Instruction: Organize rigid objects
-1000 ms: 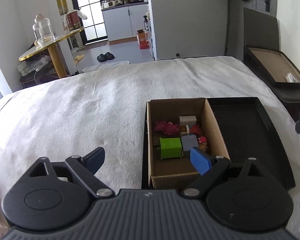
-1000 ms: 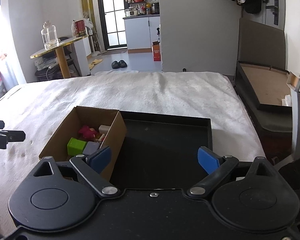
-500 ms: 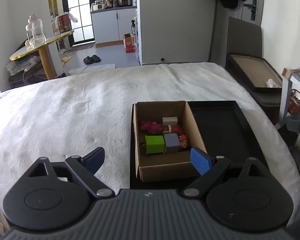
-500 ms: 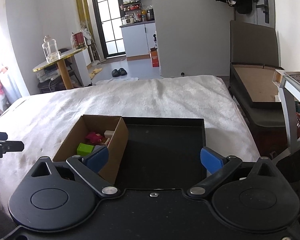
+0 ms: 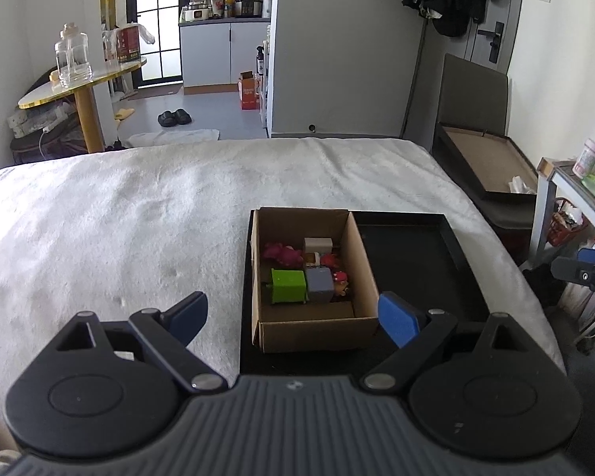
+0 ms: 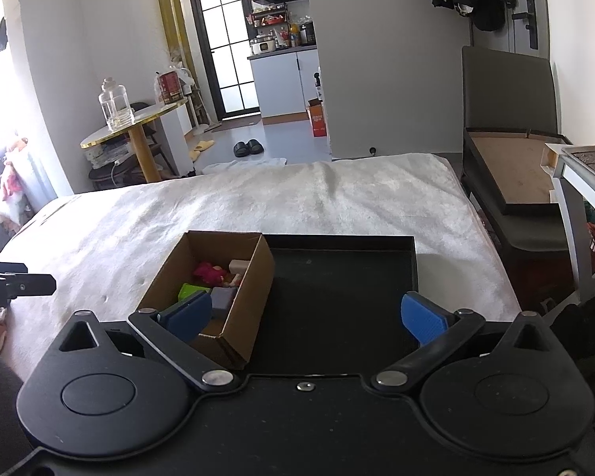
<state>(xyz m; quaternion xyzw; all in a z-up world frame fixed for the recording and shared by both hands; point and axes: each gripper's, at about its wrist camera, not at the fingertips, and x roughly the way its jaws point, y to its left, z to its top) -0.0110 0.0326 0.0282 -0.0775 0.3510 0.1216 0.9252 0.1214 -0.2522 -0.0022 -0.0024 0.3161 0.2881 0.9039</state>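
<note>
- Toys fill the open brown cardboard box point(image 5: 313, 277): a green plastic cube point(image 5: 287, 285), a grey block point(image 5: 320, 284), a beige block point(image 5: 318, 244), a magenta soft-looking figure point(image 5: 281, 253) and small red pieces too small to name, all bunched on the box floor.
- Judging by how they lie, the rigid pieces have been gathered into one container, so the sorting looks close to done or finished.
- That box sits inside the left part of a shallow black rectangular tray point(image 5: 424, 254), touching the tray's left wall; the rest of the tray floor is bare, probably kept as the collecting base for the box.
- Seen from the right wrist, the same box point(image 6: 234, 277) leans its near corner toward the camera, with the tray point(image 6: 345, 277) spreading to its right.
- The left gripper point(image 5: 293, 317) hovers above the near end of the box with its blue pads spread wide; nothing is between them, and the box only appears framed by them from behind.
- The right gripper point(image 6: 305, 313) is over the near edge of the tray, its jaws opening toward their widest; they hold nothing, and the toys lie ahead and to the left of them.
- Neither gripper touches the box, the tray or any toy.
- Tray and box rest on a white fleecy blanket point(image 5: 139, 214) covering a bed, a soft surface that could let the box tilt if pushed.
- Beyond the bed stand a round gold-edged table point(image 5: 79, 87) with a glass jar point(image 5: 72, 55), and a kitchen doorway.
</note>
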